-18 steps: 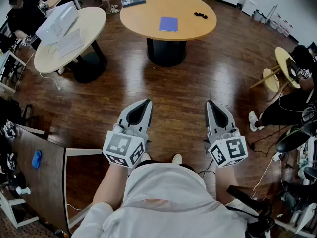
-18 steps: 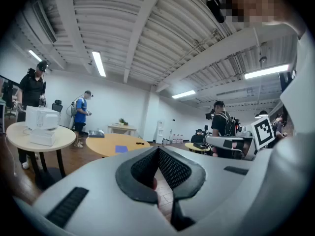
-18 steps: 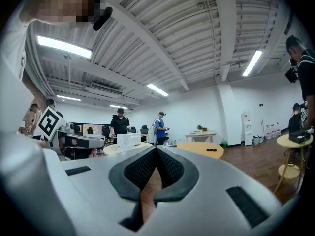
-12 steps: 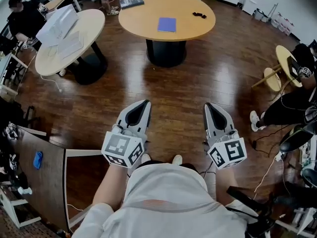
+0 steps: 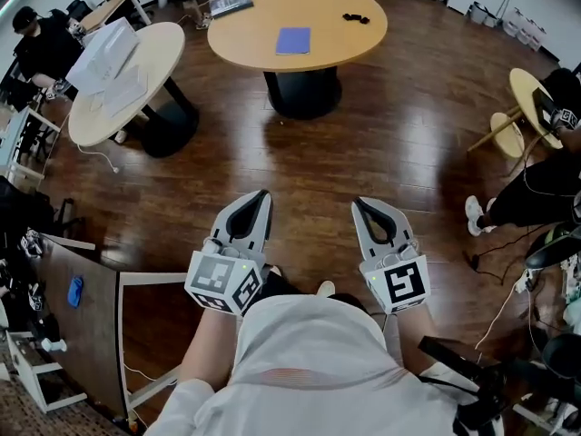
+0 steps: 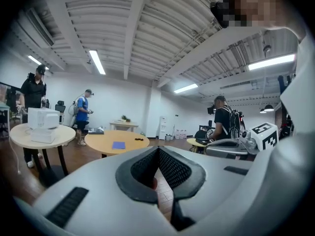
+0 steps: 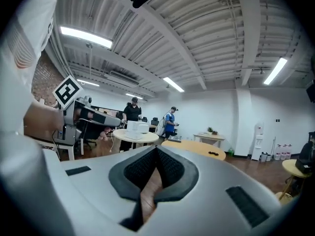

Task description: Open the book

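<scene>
A closed blue book (image 5: 293, 40) lies flat near the middle of a round wooden table (image 5: 245, 34) across the room; it also shows small and far off as the book (image 6: 118, 145) in the left gripper view. My left gripper (image 5: 261, 195) and right gripper (image 5: 360, 204) are held side by side at waist height above the wooden floor, far short of the table. On both, the jaws meet at the tips with nothing between them. The left gripper (image 6: 157, 149) points toward the table, and the right gripper (image 7: 156, 149) points the same way.
A small black object (image 5: 356, 17) lies on the book's table. A second round table (image 5: 159, 44) with white boxes stands to the left. A seated person (image 5: 545, 184) and small side tables (image 5: 526, 94) are at right, a desk (image 5: 86, 312) at near left.
The table with the book has shifted a little left in the head view. Both grippers sit slightly lower and further left, the right one nearer the left. Both stay shut.
</scene>
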### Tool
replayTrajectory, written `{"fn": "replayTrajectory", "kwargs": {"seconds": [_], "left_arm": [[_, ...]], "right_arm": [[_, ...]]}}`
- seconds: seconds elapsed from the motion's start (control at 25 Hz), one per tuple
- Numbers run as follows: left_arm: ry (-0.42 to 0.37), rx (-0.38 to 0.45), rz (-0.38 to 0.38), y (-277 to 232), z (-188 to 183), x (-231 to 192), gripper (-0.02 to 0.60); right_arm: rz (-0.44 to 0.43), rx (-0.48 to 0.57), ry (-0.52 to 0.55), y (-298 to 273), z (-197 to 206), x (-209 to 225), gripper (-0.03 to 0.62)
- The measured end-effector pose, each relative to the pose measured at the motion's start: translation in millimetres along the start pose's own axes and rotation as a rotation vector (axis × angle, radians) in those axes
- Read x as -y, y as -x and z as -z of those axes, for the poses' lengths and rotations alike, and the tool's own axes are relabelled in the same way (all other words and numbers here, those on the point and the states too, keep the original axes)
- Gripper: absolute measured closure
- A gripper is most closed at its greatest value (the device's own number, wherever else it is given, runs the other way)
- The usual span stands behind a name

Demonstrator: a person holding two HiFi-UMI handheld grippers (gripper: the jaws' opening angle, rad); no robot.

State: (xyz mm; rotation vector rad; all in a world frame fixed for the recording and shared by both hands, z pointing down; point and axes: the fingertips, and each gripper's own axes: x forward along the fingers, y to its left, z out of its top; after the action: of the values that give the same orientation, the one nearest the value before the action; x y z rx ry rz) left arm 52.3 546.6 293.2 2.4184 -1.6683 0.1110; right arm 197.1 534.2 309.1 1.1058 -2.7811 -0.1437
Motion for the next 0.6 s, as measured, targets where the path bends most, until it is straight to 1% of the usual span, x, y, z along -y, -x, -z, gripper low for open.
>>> {"fn": "replayTrajectory", "kwargs": {"seconds": [0.28, 0.48, 0.6], "left_arm": [[0.017, 0.004, -0.006, -24.4, 3.9, -1.6, 0.571], [0.048, 0.012, 0.001, -45.8, 3.1, -21.9, 0.571], [0.064, 0.022, 0.013, -65.0, -0.2, -39.0, 0.571]], "right_arm": [[-0.015, -0.016, -0.02, -7.1, 15.1, 16.6, 0.599], [0.015, -0.04, -0.028, -23.3, 14.9, 36.1, 0.599], [0.03, -0.053, -0.008, -41.2, 15.6, 48.2, 0.599]]}}
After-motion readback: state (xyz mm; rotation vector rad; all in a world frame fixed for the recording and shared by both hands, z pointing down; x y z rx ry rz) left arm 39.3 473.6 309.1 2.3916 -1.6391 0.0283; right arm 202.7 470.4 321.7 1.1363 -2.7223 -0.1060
